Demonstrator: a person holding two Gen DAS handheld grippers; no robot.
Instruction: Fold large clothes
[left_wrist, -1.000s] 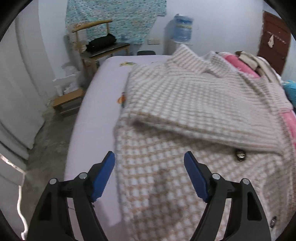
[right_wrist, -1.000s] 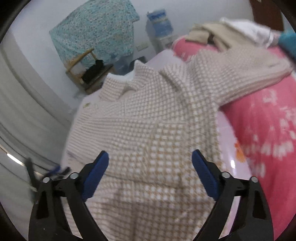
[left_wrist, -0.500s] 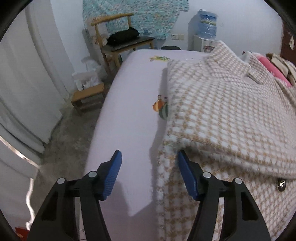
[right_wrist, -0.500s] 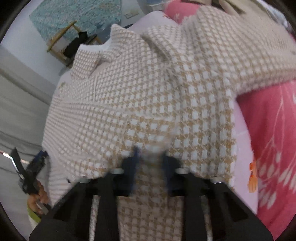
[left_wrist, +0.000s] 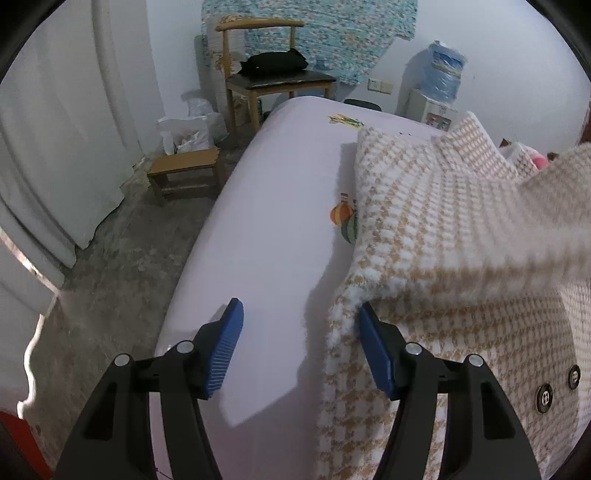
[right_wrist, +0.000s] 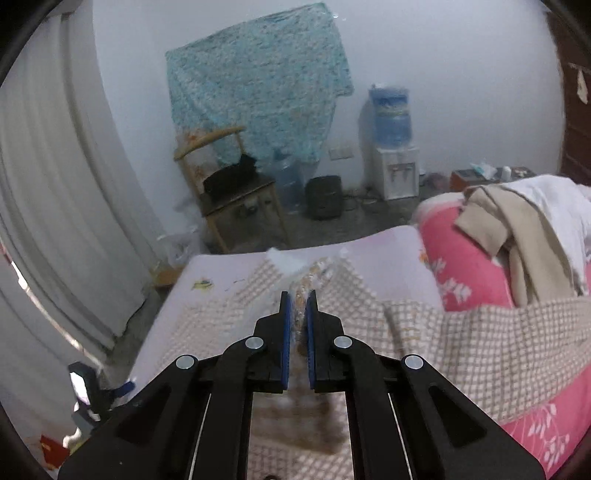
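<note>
A beige-and-white houndstooth coat (left_wrist: 443, 229) with dark buttons (left_wrist: 543, 397) lies spread on the pale lilac bed sheet (left_wrist: 280, 184). My left gripper (left_wrist: 300, 303) is open low over the bed. Its left pad (left_wrist: 225, 343) hangs over bare sheet, and its right pad (left_wrist: 375, 354) rests against the coat's left edge, which sits between the jaws unpinched. My right gripper (right_wrist: 297, 293) is shut on a raised fold of the coat (right_wrist: 480, 343); cloth drapes down from the pads on both sides. That lifted fold shows blurred at the right of the left wrist view.
A pink flowered blanket (right_wrist: 465, 258) with beige and white clothes (right_wrist: 524, 229) piled on it lies at the bed's right. Beyond the bed stand a wooden chair with a black bag (left_wrist: 273, 74), a low stool (left_wrist: 184, 170) and a water dispenser (right_wrist: 391, 147). White curtains (left_wrist: 55, 129) hang left.
My right gripper closed on the coat and rose, pulling a fold up. My left gripper narrowed and shifted left to the coat's edge.
</note>
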